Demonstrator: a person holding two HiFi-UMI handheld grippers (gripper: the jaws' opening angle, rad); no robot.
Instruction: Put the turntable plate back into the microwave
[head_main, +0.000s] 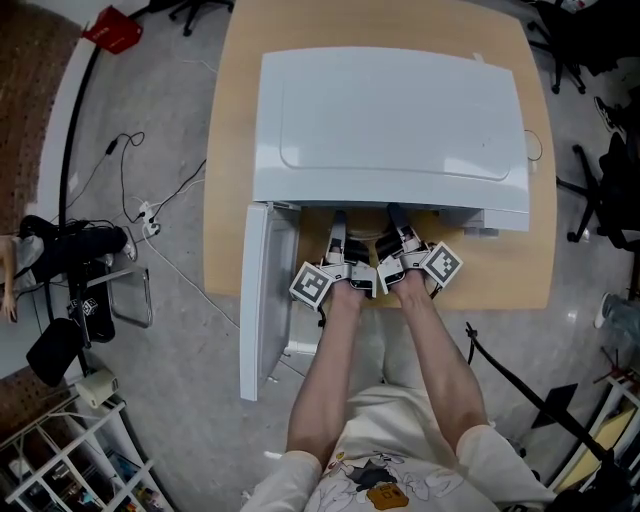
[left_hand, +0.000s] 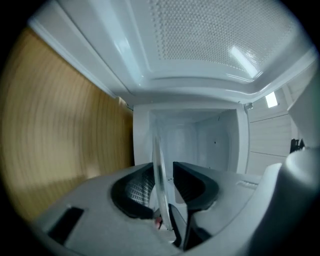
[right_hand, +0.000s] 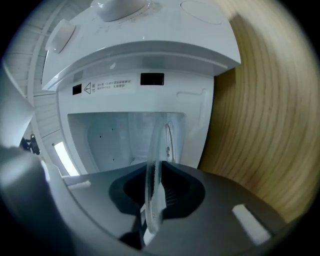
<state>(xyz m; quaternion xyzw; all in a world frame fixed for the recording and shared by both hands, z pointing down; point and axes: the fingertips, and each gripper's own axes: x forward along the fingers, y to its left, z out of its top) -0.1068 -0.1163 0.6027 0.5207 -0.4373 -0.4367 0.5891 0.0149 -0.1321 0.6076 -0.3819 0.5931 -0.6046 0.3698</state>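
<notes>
Two grippers are facing one open microwave (head_main: 390, 120) with one turntable plate (left_hand: 157, 150). The jaws of the right gripper (right_hand: 155, 192) are clamping its rim; those of the left gripper (left_hand: 161, 175) are standing apart around it.

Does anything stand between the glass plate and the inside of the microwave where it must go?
Nothing visible does. The door is swung open to the left, and beyond the glass plate the cavity shows only bare white walls. Its floor is mostly out of sight.

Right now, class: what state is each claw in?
Left claw: open; the clear round glass turntable plate stands loose in it by its rim.
Right claw: closed on that plate's rim.
</notes>
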